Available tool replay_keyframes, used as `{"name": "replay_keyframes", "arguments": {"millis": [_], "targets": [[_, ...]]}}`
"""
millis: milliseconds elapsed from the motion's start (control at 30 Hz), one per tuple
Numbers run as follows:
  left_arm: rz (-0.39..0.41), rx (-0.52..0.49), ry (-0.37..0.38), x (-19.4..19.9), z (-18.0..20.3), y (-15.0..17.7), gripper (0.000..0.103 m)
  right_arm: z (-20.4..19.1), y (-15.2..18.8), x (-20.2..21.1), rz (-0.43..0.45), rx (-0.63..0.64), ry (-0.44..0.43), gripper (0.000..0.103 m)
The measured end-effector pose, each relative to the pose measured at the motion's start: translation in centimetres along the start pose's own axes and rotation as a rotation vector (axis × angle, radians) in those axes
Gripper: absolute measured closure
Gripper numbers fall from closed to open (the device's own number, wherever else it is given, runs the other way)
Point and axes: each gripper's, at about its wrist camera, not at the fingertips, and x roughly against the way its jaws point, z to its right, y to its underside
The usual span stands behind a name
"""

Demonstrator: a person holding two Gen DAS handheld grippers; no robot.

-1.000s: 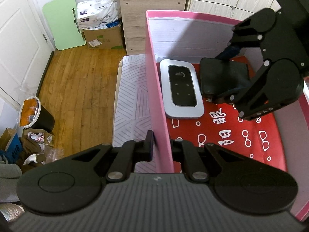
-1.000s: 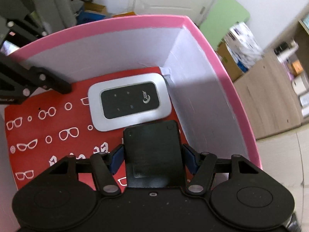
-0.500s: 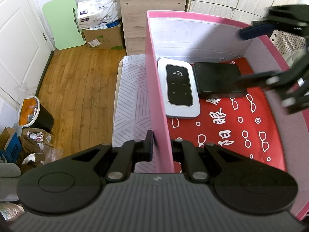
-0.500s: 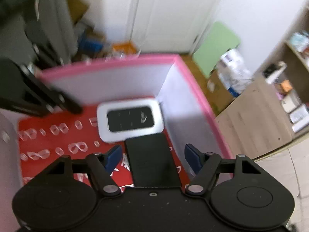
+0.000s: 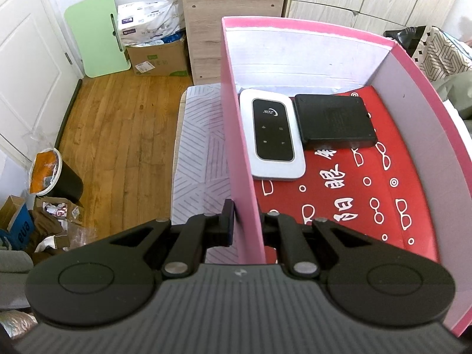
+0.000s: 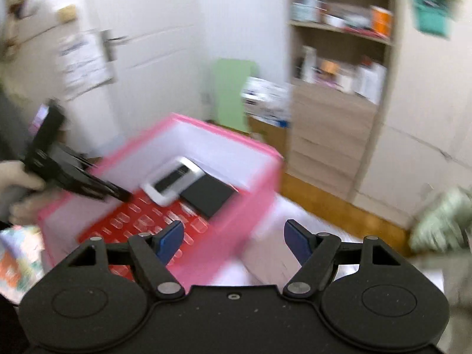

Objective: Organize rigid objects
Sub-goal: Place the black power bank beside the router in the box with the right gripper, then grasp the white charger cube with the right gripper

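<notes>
- Left gripper [image 5: 246, 227] is pinched tight on the side wall of the pink box [image 5: 236, 135], one finger outside and one inside. It should hold firm so the box does not slide or tip while more things go in.
- Right gripper [image 6: 233, 237] has its blue fingers [image 6: 169, 237] wide apart with nothing between them. It hangs above the near corner of the box, over the pale mat [image 6: 274, 253]. My guess is it should go find the next hard thing and bring it in flat.
- Inside the box, on the red floor with little glasses drawn on it, lie two things at the far end. A white device with a black screen [image 5: 273, 135] lies close to the held wall. A black flat case [image 5: 334, 121] lies just beside it, perhaps touching.
- Most of the red floor nearer us is bare, so the next thing could go there. The tall walls are in the way, so it must come in from above.
- Around the box I see a wood floor [image 5: 118, 124], a green board [image 5: 97, 34] against the wall, a cardboard box [image 5: 157, 56] and a black bin [image 5: 56, 174].
- The right view is blurry, so small things there are hard to tell.
</notes>
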Motion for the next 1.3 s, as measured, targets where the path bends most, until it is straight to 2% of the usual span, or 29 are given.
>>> {"name": "replay_keyframes", "arguments": {"millis": [200, 267, 333, 400, 500, 733, 767, 833, 867, 967, 1133, 1233, 1300], "targets": [[0.004, 0.004, 0.001, 0.1, -0.1, 0.1, 0.094, 2.9, 7.4, 1.0, 0.049, -0.191, 0.125, 0.025], [0.004, 0.002, 0.000, 0.1, -0.1, 0.1, 0.094, 3.1, 9.1, 1.2, 0.074, -0.201, 0.160, 0.025], [0.006, 0.003, 0.000, 0.1, -0.1, 0.1, 0.094, 3.2, 10.5, 0.7, 0.060, -0.189, 0.167, 0.028], [0.009, 0.003, 0.003, 0.1, -0.1, 0.2, 0.094, 3.5, 11.5, -0.3, -0.016, -0.200, 0.144, 0.034], [0.009, 0.006, 0.004, 0.3, -0.3, 0.3, 0.094, 4.2, 12.5, -1.1, -0.043, -0.259, 0.103, 0.034], [0.007, 0.003, 0.002, 0.3, -0.6, 0.3, 0.094, 3.1, 12.8, -2.4, -0.043, -0.246, 0.136, 0.033], [0.007, 0.003, 0.003, 0.3, -0.5, 0.3, 0.094, 2.7, 12.8, -2.5, -0.044, -0.220, 0.151, 0.035], [0.007, 0.007, 0.004, 0.3, -0.6, 0.2, 0.094, 2.1, 12.7, -2.6, -0.041, -0.181, 0.184, 0.055], [0.008, 0.005, 0.004, 0.3, -0.5, 0.2, 0.094, 2.1, 12.7, -2.6, -0.046, -0.185, 0.181, 0.055], [0.004, -0.014, -0.012, 0.3, -0.2, 0.1, 0.094, 2.6, 12.7, -1.7, -0.046, -0.232, 0.151, 0.055], [0.010, -0.032, -0.029, 0.2, 0.5, 0.0, 0.094, 1.4, 12.3, 0.0, -0.014, -0.239, 0.115, 0.055], [0.014, -0.021, -0.019, 0.2, 0.3, 0.1, 0.094, 0.9, 11.6, 1.2, 0.053, -0.233, 0.070, 0.055], [0.017, -0.015, -0.014, 0.3, 0.2, 0.2, 0.094, 0.9, 10.9, 2.1, 0.123, -0.239, 0.007, 0.055]]}}
